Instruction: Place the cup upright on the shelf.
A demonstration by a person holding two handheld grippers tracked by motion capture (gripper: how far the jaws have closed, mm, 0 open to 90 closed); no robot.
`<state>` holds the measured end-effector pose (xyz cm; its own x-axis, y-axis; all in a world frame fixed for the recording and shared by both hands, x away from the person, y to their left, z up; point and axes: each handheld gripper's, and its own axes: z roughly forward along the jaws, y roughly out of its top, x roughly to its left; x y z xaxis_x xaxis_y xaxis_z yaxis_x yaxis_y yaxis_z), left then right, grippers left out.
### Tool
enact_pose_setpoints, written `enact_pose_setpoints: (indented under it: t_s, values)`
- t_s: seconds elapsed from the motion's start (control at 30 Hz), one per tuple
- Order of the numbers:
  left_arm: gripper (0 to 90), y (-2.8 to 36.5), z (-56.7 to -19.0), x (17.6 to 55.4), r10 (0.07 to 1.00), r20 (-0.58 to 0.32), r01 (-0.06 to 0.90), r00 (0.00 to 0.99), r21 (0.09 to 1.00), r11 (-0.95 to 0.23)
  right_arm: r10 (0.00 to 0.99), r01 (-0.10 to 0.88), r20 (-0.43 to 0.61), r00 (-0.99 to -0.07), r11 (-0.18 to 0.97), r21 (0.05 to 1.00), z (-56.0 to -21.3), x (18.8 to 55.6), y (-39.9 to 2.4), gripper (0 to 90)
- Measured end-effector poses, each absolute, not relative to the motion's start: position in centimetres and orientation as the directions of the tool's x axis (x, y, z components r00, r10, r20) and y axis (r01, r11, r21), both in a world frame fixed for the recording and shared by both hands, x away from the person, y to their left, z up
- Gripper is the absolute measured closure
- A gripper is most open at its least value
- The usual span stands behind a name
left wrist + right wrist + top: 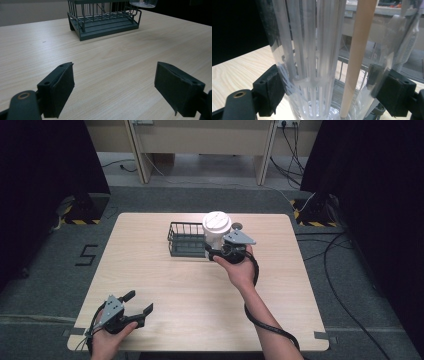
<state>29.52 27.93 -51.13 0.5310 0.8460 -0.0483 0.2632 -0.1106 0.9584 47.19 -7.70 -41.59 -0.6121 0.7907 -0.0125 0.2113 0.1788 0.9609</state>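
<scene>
A clear plastic cup (216, 231) with a white lid is held upright just above the right end of a dark wire basket (185, 240). My right gripper (215, 251) is shut on the cup's lower part. In the right gripper view both pads press the cup (312, 50), which holds a white ribbed insert and a pale wooden stick (357, 57). My left gripper (140, 302) rests open and empty near the table's front left corner. The left gripper view shows its jaws (115, 92) wide apart over bare wood, with the basket (105, 25) and the cup's base (143, 3) far ahead.
The wooden table (175, 290) has a small dark round object (237, 226) behind the cup near its far edge. Grey carpet surrounds the table, with cables (345, 270) on the floor to the right and black curtains at both sides.
</scene>
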Motion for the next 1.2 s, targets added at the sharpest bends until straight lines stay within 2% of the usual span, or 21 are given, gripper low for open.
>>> enact_pose_setpoints:
  t_s: [1.2]
  values:
    - [15.7, 28.0, -51.1, 29.5, 0.845, -0.063, 0.267, 0.532, 0.959, -0.097, 0.806, 0.206, -0.010, -0.591, 0.163, 0.965, -39.1, 49.6, -6.3, 18.4]
